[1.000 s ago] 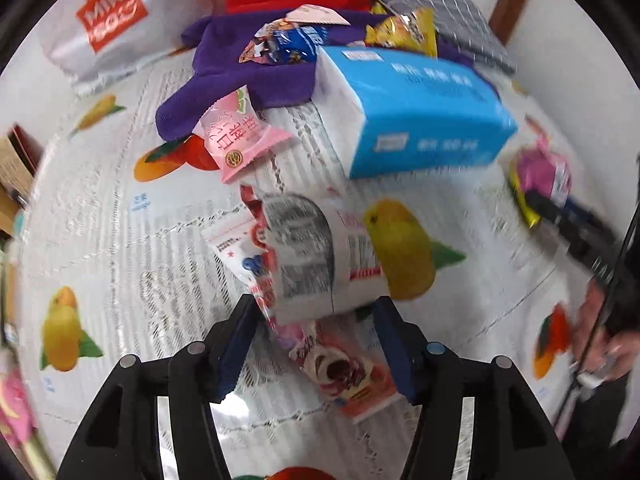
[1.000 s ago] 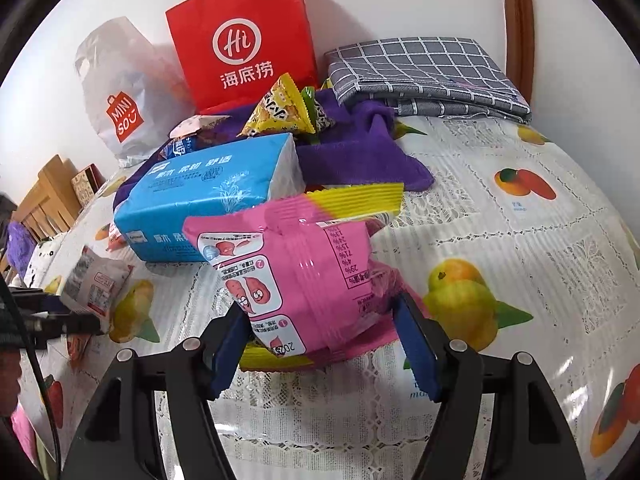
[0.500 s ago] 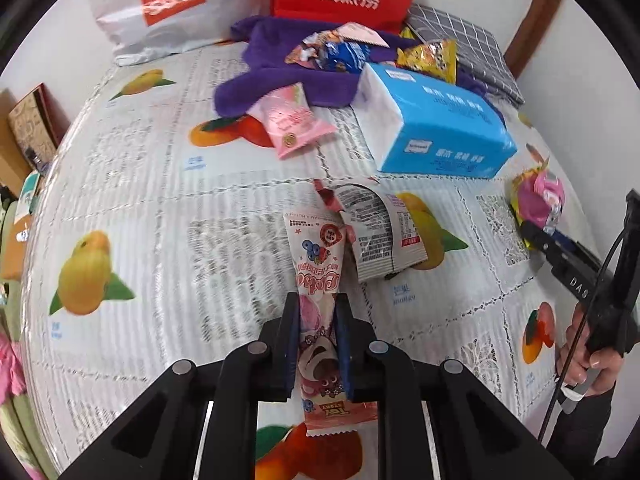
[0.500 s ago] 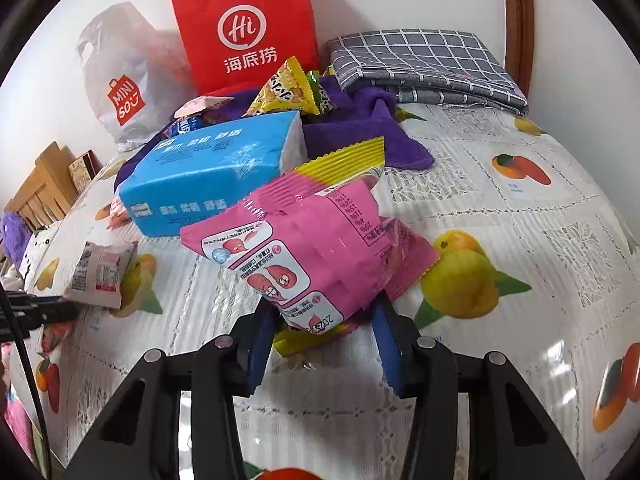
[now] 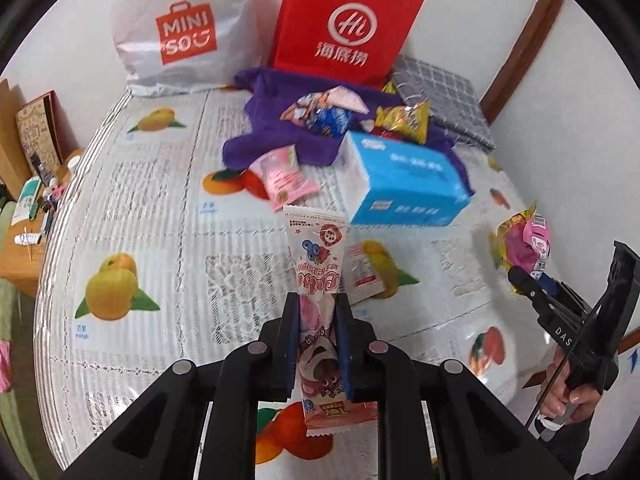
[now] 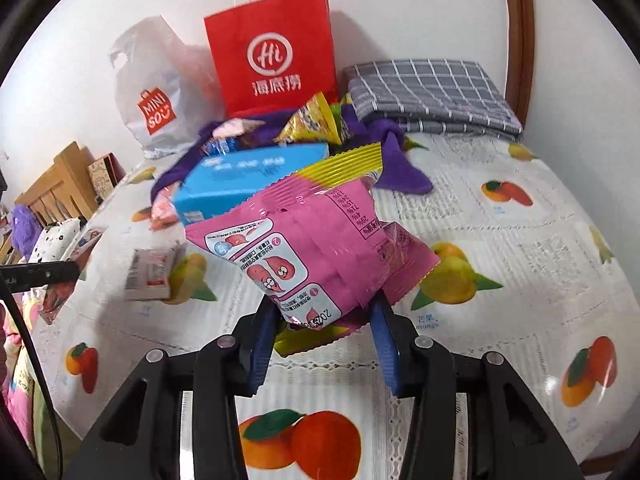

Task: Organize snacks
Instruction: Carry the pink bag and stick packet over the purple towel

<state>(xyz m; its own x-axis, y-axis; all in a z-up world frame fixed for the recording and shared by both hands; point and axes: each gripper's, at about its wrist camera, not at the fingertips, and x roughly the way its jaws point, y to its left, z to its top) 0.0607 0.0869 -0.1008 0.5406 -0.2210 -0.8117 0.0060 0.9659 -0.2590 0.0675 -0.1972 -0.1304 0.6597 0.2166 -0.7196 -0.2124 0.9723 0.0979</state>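
My left gripper [image 5: 318, 308] is shut on a long white-and-pink bear snack packet [image 5: 318, 264] and holds it above the fruit-print tablecloth [image 5: 144, 208]. My right gripper [image 6: 326, 312] is shut on a pink-and-yellow snack bag [image 6: 316, 248], also lifted; that bag shows in the left wrist view [image 5: 524, 240] at the right. A small white-and-red packet [image 5: 362, 270] lies flat on the cloth below the left gripper, and it shows in the right wrist view [image 6: 150, 270]. A pink packet [image 5: 282, 174] lies by the purple towel [image 5: 276, 140].
A blue tissue box [image 5: 400, 184] stands mid-table. Several snacks lie on the purple towel, among them a yellow bag [image 5: 404, 120]. A red paper bag [image 5: 348, 24], a white Miniso bag [image 5: 180, 32] and a folded grey checked cloth [image 6: 428, 96] stand at the back wall.
My left gripper closed on the bear packet and lifted it off the cloth, leaving the white-and-red packet behind. My right gripper closed on the pink bag and holds it raised.
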